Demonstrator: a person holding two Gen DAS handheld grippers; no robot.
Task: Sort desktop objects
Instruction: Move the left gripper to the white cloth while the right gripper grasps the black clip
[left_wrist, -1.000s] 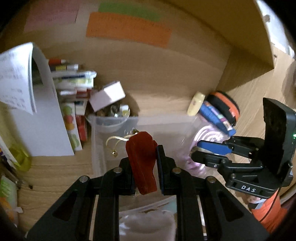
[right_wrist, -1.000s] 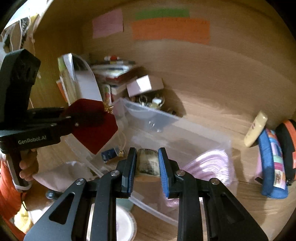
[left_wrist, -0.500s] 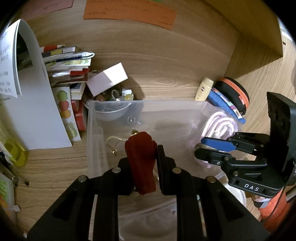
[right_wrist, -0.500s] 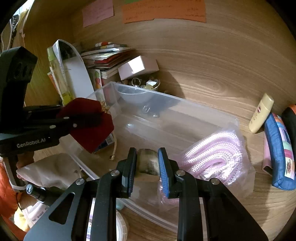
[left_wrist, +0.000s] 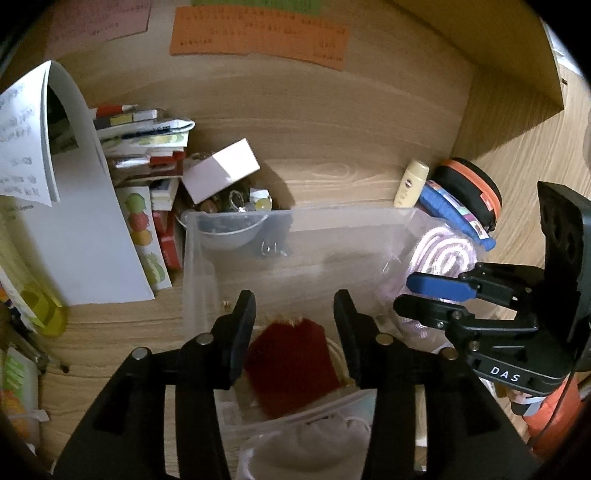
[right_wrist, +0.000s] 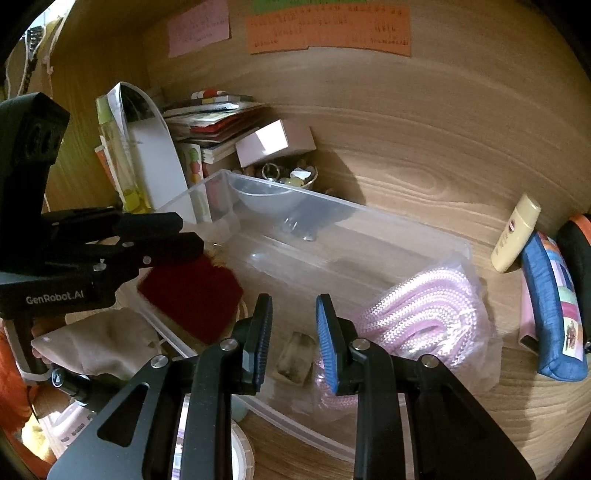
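Note:
A clear plastic bin (left_wrist: 295, 214) stands on the wooden desk. My left gripper (left_wrist: 294, 325) hovers over its near left corner and its jaws are opening. The dark red pouch (left_wrist: 291, 365) lies below them in the bin, free of both pads. In the right wrist view that pouch (right_wrist: 192, 295) sits under the left gripper (right_wrist: 190, 232). My right gripper (right_wrist: 294, 321) hangs over the bin (right_wrist: 332, 206) with its jaws a narrow gap apart. A small brownish block (right_wrist: 295, 356) lies beneath them, clear of the pads. A bagged pink rope (right_wrist: 424, 306) fills the bin's right end.
Behind the bin are stacked books and papers (left_wrist: 140, 147), a white box (left_wrist: 221, 170) and a bowl of trinkets (left_wrist: 236, 206). On the right lie a cream tube (left_wrist: 412, 182), a blue pouch (left_wrist: 458, 214) and an orange-black case (left_wrist: 469, 184). A beige cloth bag (left_wrist: 306, 443) lies in front.
The left jaws have spread and the red pouch has dropped from them into the bin. The brownish block has gone down from between the right pads to the bin floor.

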